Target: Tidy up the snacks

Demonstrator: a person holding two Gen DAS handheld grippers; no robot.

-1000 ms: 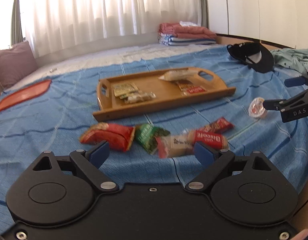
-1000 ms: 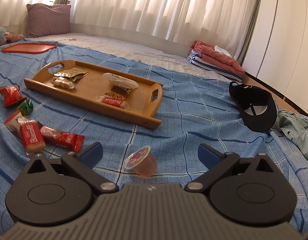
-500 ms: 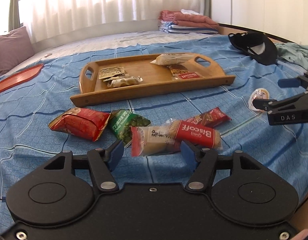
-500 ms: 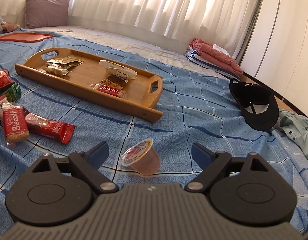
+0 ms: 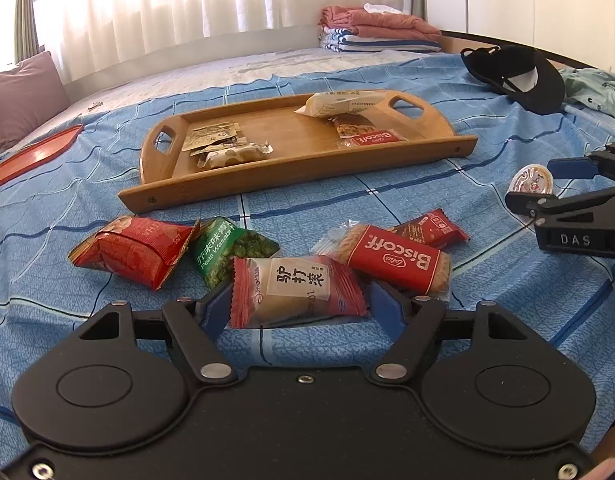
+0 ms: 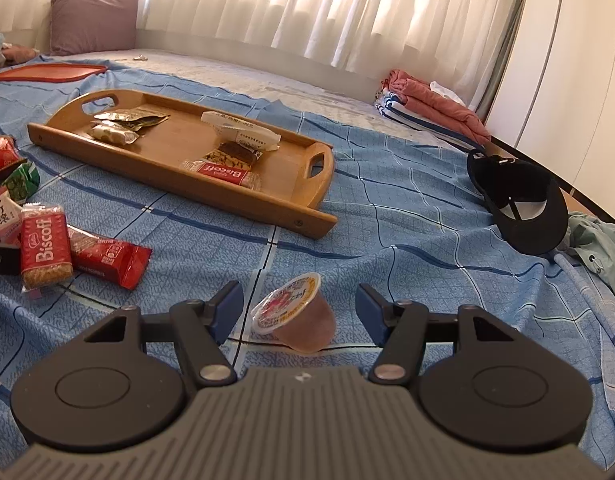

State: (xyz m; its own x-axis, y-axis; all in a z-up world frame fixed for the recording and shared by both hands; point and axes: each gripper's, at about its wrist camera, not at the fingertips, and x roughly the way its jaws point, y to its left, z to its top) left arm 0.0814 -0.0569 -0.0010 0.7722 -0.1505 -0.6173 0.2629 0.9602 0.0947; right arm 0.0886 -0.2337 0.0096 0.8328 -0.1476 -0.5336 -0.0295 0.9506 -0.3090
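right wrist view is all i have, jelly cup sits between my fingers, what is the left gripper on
Observer: The left wrist view shows the left gripper straddling a pink-red packet with a white label. Its jaws are opening, and the pads do not seem to press on the packet.
Operator: anything crowding that grab
Observer: Yes. The Biscoff pack lies just beyond the finger on the picture's right, close against the packet's far corner.
Operator: left of the green pack is cut off for me
Observer: A puffy red bag lies there on the bedspread, its end touching the green wasabi peas pack.
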